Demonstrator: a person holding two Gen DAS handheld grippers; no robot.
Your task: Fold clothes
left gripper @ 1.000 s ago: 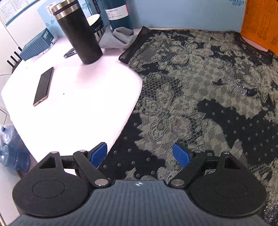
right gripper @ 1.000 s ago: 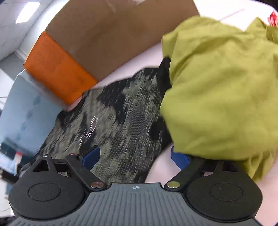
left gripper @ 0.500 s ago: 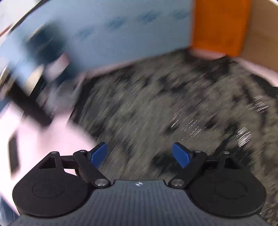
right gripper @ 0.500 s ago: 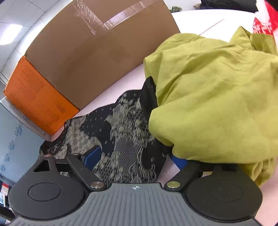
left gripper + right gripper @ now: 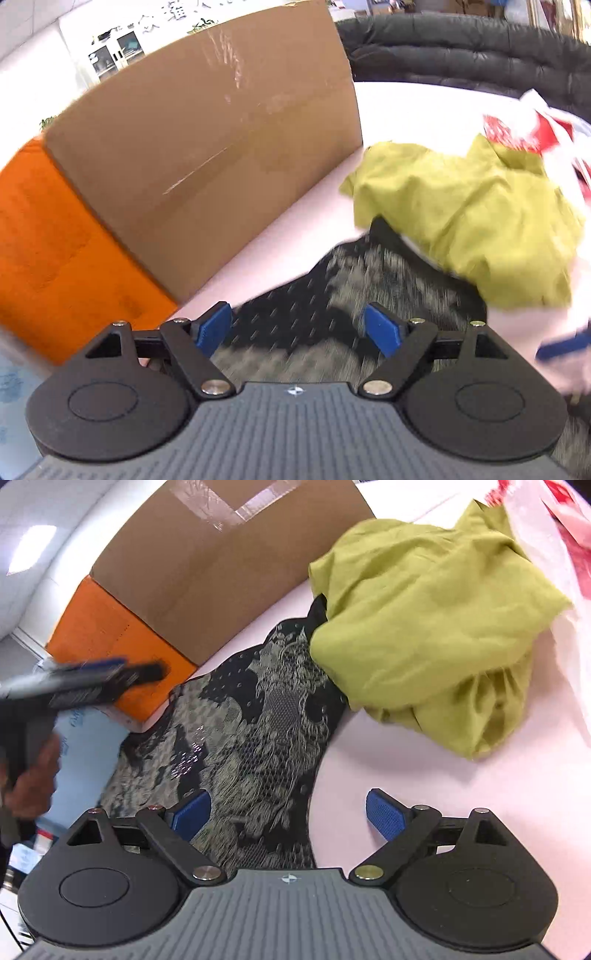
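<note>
Both grippers, left and right, hover with fingers released above the black lace garment beside the green garment on the table.

No legible text or labels.

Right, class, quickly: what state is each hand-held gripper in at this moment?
Left hand-held gripper: open, holding nothing, above the patterned garment.
Right hand-held gripper: open, holding nothing.

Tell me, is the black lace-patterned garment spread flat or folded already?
Spread, not folded: the black lace-patterned garment lies in a single flat layer on the white table, its far end tucked under the crumpled olive-green garment.
</note>
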